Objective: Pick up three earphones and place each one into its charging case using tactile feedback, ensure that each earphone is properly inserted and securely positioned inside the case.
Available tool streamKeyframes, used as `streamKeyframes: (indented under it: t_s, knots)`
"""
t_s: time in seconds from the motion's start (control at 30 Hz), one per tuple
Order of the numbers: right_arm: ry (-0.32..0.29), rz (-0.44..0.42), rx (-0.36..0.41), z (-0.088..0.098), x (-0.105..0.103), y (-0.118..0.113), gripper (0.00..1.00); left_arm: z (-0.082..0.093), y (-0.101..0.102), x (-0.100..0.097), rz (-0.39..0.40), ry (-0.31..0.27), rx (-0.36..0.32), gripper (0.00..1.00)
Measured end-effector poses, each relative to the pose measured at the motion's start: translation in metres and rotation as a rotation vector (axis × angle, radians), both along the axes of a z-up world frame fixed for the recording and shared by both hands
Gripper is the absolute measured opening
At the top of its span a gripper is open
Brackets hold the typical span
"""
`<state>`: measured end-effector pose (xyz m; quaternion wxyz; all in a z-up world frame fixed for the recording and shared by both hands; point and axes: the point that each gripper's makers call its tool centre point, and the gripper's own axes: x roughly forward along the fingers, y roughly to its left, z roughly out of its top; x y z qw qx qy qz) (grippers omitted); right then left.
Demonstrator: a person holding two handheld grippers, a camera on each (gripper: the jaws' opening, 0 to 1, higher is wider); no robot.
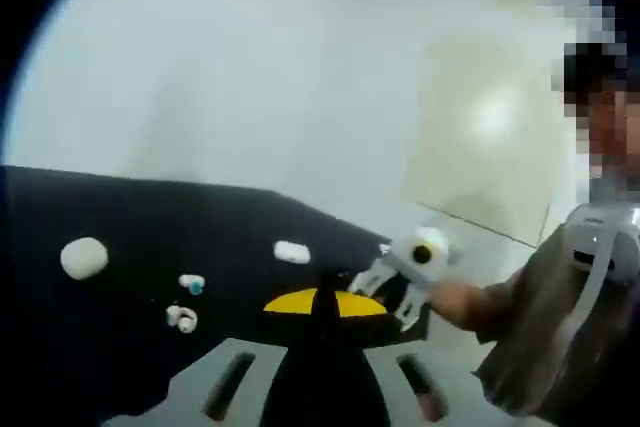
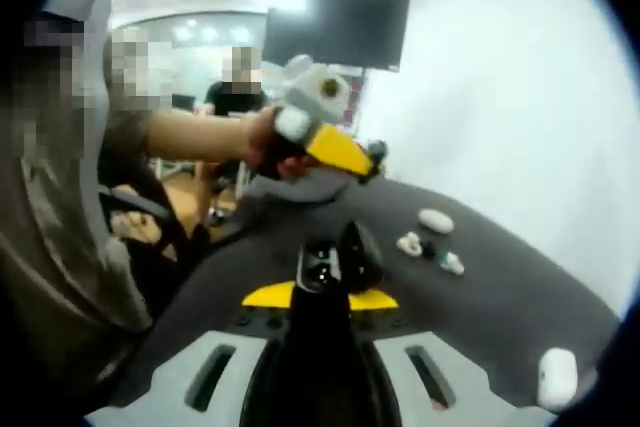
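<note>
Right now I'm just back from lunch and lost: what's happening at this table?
A person holds a hand-held gripper in each hand over a dark table. The right hand-held gripper holds an open black case at its tip. The left hand-held gripper looks shut, holding nothing I can see. Small white earphones and two white cases lie loose on the table.
</note>
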<state>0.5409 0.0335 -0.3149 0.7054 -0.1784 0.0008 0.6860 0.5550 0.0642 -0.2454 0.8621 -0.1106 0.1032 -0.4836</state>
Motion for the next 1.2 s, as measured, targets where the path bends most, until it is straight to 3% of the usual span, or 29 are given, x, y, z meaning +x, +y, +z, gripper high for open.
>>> streamKeyframes:
  t_s: [0.1, 0.2, 0.37, 0.5, 0.67, 0.97, 1.2]
  knots:
    - [0.027, 0.002, -0.001, 0.0, 0.002, 0.0, 0.19, -0.002, -0.005, -0.007, -0.026, -0.032, -0.019, 0.03]
    - [0.121, 0.0, -0.001, -0.001, 0.004, 0.0, 0.19, -0.009, -0.007, -0.004, -0.03, -0.021, -0.019, 0.03]
    - [0.17, 0.002, 0.0, -0.002, 0.006, -0.001, 0.19, -0.007, -0.02, -0.005, -0.089, -0.058, -0.056, 0.03]
    - [0.164, 0.004, 0.0, -0.003, 0.005, -0.001, 0.19, -0.017, -0.033, -0.011, -0.189, -0.088, 0.03, 0.03]
    - [0.148, 0.004, -0.001, -0.003, 0.005, -0.002, 0.19, -0.033, -0.034, -0.004, -0.234, -0.112, 0.159, 0.03]
    - [0.124, 0.007, -0.001, -0.002, 0.004, -0.002, 0.19, -0.035, -0.037, -0.005, -0.288, -0.11, 0.198, 0.03]
    - [0.119, 0.006, -0.001, -0.002, 0.003, -0.001, 0.19, -0.039, -0.038, -0.006, -0.308, -0.122, 0.275, 0.03]
